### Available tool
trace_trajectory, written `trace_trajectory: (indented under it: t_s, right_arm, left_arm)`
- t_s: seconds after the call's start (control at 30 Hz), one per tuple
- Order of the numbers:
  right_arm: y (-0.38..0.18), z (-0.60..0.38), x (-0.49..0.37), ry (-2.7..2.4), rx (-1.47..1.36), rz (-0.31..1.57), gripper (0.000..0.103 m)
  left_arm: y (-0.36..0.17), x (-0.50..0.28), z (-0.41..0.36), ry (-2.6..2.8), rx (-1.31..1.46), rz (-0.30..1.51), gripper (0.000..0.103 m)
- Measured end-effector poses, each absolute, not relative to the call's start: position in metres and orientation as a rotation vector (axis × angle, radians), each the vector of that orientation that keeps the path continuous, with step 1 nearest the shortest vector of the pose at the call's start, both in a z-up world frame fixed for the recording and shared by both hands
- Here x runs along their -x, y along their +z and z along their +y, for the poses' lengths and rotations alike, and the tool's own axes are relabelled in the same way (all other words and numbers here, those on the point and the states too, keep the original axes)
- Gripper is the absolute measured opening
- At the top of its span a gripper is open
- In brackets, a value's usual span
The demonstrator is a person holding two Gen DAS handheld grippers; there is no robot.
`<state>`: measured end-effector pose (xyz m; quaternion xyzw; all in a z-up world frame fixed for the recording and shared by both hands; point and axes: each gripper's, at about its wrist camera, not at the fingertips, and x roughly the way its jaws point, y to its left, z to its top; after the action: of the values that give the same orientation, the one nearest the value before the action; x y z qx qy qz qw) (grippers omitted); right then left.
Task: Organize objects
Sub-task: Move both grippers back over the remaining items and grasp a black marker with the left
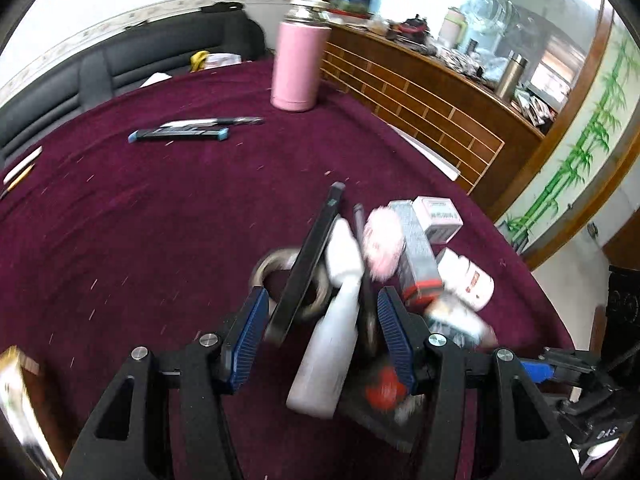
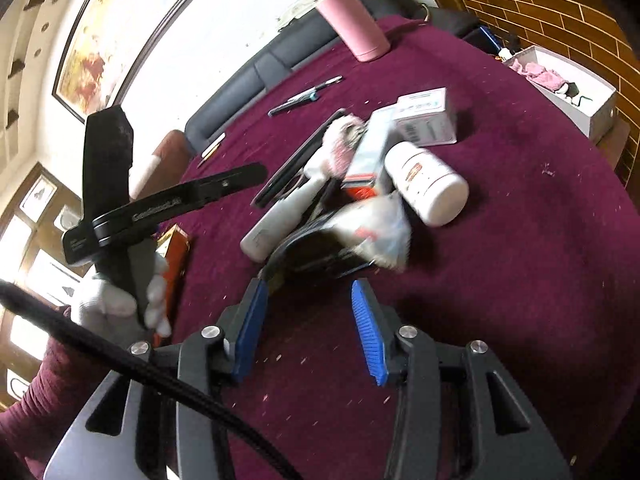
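1. Crowding the near part of the round table covered in dark maroon cloth (image 1: 140, 216) is a jumbled heap: a white plastic squeeze bottle (image 1: 326, 344), a thin black flat slab (image 1: 308, 264) leaning across it, a grey roll of tape (image 1: 280, 264), a fluffy pink puff (image 1: 384, 242), a tall grey carton with a red band (image 1: 418, 256), a white pill bottle with a red label (image 1: 468, 276) and a small white cardboard box (image 1: 438, 216)
2. The left gripper (image 1: 320, 328) hangs over this heap with its blue-padded jaws apart; the squeeze bottle and slab lie in the gap in this view, but blur hides whether the pads touch them
3. The right gripper (image 2: 310, 328) stands open above bare cloth just short of the heap, nothing between its pads, with a crumpled clear plastic packet (image 2: 376, 232) directly ahead
4. A white-gloved hand (image 2: 116, 304) holding the other black tool shows at the left of the right wrist view
5. Farther off stand a pink cylindrical flask (image 1: 296, 64), a blue-capped black utility knife (image 1: 180, 135) beside a dark pen (image 1: 224, 121), and an open white box holding pink cloth (image 2: 560, 80)
6. Beyond the table are a grey sofa (image 1: 140, 56), a brown wooden counter cluttered with items (image 1: 420, 92) and a framed painting (image 2: 120, 32)
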<state>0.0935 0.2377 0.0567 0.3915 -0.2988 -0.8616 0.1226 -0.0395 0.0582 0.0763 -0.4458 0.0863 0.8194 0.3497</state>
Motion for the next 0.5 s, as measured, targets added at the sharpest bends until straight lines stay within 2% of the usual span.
trace_trajectory:
  t_s: [0.27,0.43,0.5]
  right_arm:
    - [0.043,0.253,-0.087,-2.467,-1.111,-0.963,0.043]
    - [0.041,0.251,-0.084,-2.451,-1.112,-0.956,0.043]
    - [0.041,0.25,-0.084,-2.448,-1.114,-0.952,0.043]
  left_arm:
    - [0.062,0.054,0.101,2.006,1.067,0.474,0.05]
    - [0.053,0.067,0.111,1.947,1.136,0.495,0.049]
    - [0.052,0.071,0.11,1.918,1.168,0.451,0.035]
